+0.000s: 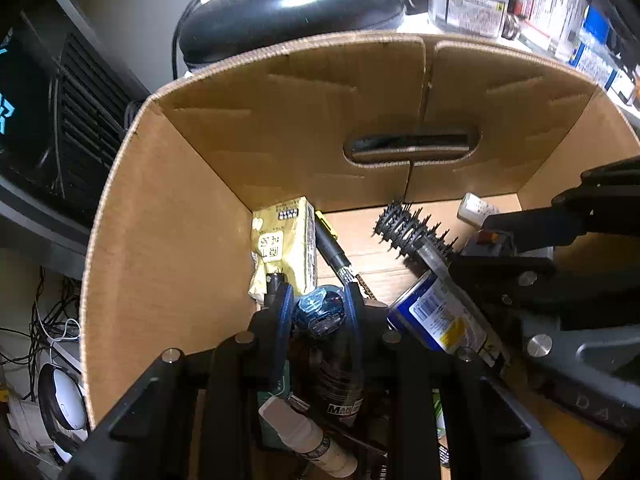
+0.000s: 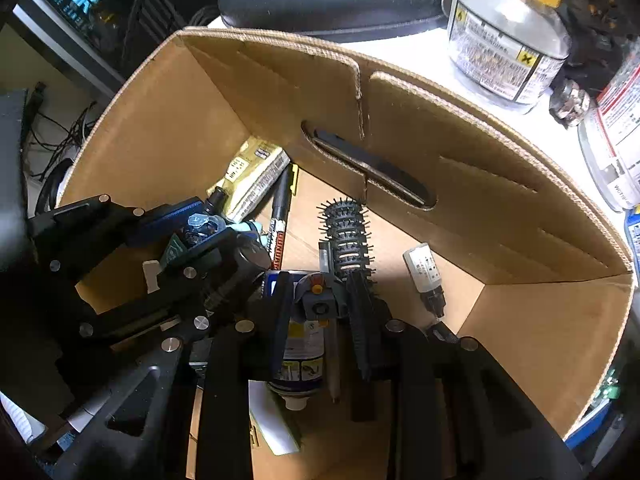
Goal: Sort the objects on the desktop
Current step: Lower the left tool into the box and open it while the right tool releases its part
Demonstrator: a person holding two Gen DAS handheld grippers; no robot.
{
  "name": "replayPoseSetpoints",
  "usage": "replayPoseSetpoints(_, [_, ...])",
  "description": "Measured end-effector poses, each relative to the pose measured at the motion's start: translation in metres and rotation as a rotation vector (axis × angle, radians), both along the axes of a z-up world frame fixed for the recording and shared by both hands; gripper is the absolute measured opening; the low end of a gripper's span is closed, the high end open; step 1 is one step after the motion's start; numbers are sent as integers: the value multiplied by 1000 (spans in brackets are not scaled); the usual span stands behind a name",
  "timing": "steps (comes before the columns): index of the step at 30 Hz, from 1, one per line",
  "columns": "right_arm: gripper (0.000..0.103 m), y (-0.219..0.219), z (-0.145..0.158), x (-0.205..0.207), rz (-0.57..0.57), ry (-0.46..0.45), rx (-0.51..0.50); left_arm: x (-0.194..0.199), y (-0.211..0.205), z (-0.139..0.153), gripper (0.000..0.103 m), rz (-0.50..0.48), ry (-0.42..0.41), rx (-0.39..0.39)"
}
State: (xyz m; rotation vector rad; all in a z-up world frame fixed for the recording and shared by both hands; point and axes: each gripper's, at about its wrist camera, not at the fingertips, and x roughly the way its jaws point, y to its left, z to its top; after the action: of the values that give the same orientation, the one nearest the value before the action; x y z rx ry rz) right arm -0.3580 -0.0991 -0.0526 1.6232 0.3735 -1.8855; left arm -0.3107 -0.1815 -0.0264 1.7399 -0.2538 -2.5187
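Note:
Both grippers are down inside a cardboard box [image 1: 168, 208] [image 2: 520, 216]. My left gripper [image 1: 318, 300] is shut on a dark bottle with a blue cap [image 1: 320, 308]; the bottle also shows in the right wrist view [image 2: 200, 228]. My right gripper [image 2: 320, 296] is shut on a small grey device with an orange dot [image 2: 318, 296], just above a blue-and-white spray can [image 2: 300, 344]. In the left wrist view the right gripper [image 1: 492, 240] comes in from the right. A black hairbrush [image 1: 408, 232] [image 2: 348, 240] lies on the box floor.
In the box lie a yellow packet [image 1: 284, 248] [image 2: 252, 176], a black marker [image 1: 334, 252] [image 2: 280, 208], a small white vial [image 2: 424, 268] and a white tube [image 1: 304, 436]. Behind the box stand a black lamp base [image 1: 292, 8] and clear jars [image 2: 504, 48].

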Motion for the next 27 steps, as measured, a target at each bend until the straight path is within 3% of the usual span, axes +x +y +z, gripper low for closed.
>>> replayPoseSetpoints(8, [26,-1,-4,-3,-6,-7,44,2,4,-2,26,-14,-6,-29])
replayPoseSetpoints(14, [26,2,-2,-3,-13,3,48,3,10,-5,27,-19,-10,-137])
replayPoseSetpoints(22, [26,8,2,-3,-24,9,29,4,8,6,27,11,17,-150])
replayPoseSetpoints(23, [26,8,3,-3,-24,10,24,4,8,8,29,13,20,-156])
replayPoseSetpoints(25, [26,8,6,-4,-24,11,14,5,8,11,51,13,29,-156])
replayPoseSetpoints(27, [26,8,10,-4,-28,18,0,6,11,14,61,-2,37,-139])
